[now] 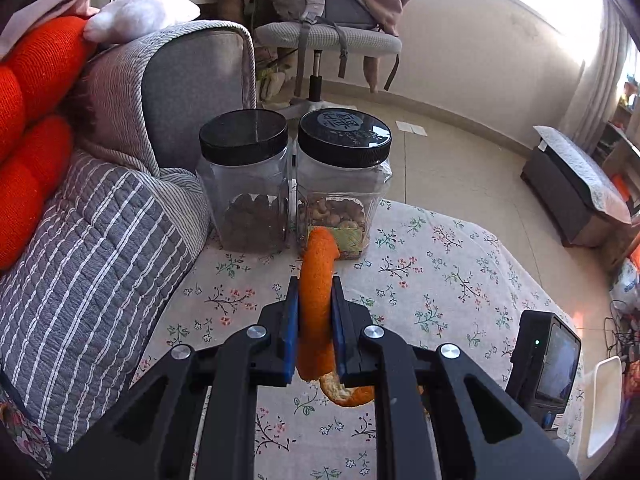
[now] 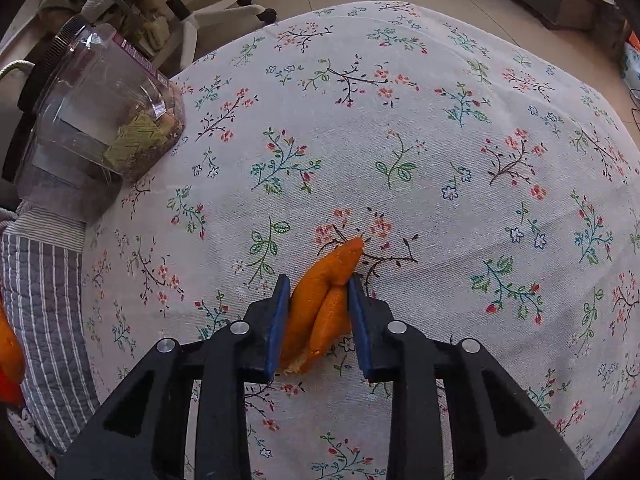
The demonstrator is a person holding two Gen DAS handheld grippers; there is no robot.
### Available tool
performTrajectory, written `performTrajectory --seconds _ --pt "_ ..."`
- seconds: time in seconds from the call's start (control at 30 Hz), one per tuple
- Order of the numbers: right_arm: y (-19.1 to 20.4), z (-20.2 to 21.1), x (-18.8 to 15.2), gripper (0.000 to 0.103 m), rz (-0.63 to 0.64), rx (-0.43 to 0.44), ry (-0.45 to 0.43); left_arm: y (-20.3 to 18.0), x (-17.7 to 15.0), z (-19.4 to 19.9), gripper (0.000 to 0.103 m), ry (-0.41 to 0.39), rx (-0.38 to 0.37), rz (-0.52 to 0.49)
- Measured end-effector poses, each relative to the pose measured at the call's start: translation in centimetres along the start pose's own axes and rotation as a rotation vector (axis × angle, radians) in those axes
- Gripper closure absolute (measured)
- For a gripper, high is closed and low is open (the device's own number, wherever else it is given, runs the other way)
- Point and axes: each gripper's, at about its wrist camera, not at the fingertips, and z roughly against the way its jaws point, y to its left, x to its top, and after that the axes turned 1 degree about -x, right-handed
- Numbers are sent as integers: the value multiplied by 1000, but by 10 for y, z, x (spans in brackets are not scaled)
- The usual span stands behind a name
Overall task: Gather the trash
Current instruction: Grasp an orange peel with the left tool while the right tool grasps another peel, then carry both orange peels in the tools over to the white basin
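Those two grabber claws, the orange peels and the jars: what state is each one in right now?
Left gripper: shut on a long orange peel.
Right gripper: clamped on a folded peel lying on the tablecloth.
Dark-snack jar: upright, lid on.
Nut jar: upright, lid on.

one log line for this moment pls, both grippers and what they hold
left gripper: shut on curled orange peel, above tablecloth | right gripper: shut on folded orange peel, at tablecloth
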Motion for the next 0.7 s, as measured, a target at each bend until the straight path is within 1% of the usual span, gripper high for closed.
performTrajectory --seconds 0.07,0.13,0.27,0.37,0.47,0.63,0.7 --pt "-1 2 1 83 -6 36 10 2 0 1 88 -3 0 5" --pt "-3 10 7 84 -3 73 1 3 0 1 88 -3 -1 10" --pt "-9 44 22 84 42 106 -83 5 -1 -1 88 9 -2 21" --pt "-15 72 29 84 87 100 -161 2 -3 -1 88 11 -3 21" --pt "-25 93 30 84 127 96 -215 -2 -4 1 88 3 -5 15" --pt "-38 109 33 84 167 101 -265 -8 -9 3 88 -7 -5 11" --pt "-45 114 29 84 179 104 -280 -11 -12 3 88 -6 -9 14"
